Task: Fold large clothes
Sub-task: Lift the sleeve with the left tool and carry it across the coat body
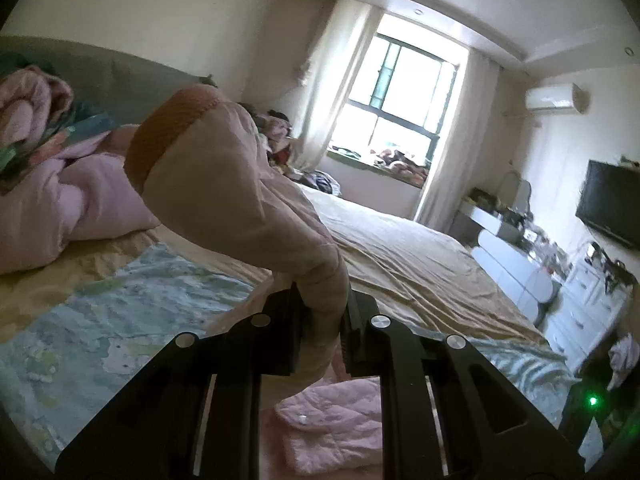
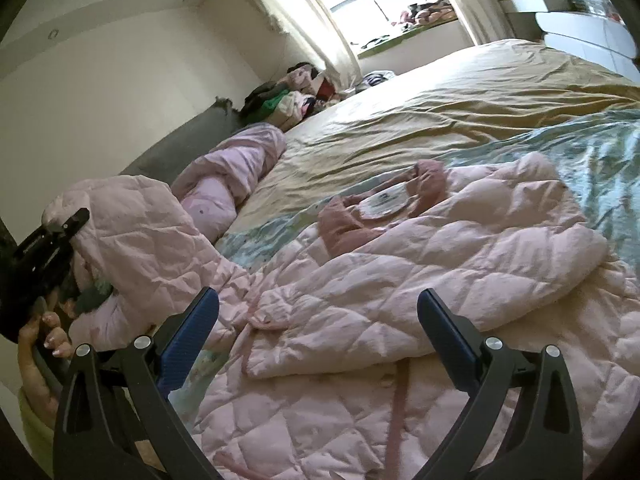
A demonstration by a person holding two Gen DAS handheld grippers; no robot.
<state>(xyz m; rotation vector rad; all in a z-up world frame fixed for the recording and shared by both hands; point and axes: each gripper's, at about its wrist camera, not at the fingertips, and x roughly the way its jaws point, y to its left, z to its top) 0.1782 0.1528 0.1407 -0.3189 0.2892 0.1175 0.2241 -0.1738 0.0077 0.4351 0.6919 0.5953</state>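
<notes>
Pinching the pink jacket's sleeve aloft, left tongs, right tongs wide above the jacket.

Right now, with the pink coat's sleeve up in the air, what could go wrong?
1. The left gripper pinches only a thin bit of the sleeve; it might slip out and flop back.
2. The right gripper is open above the coat, holding nothing, so the coat may drag and bunch up.
3. The pink quilt lies close by; the sleeve could land on it.
</notes>
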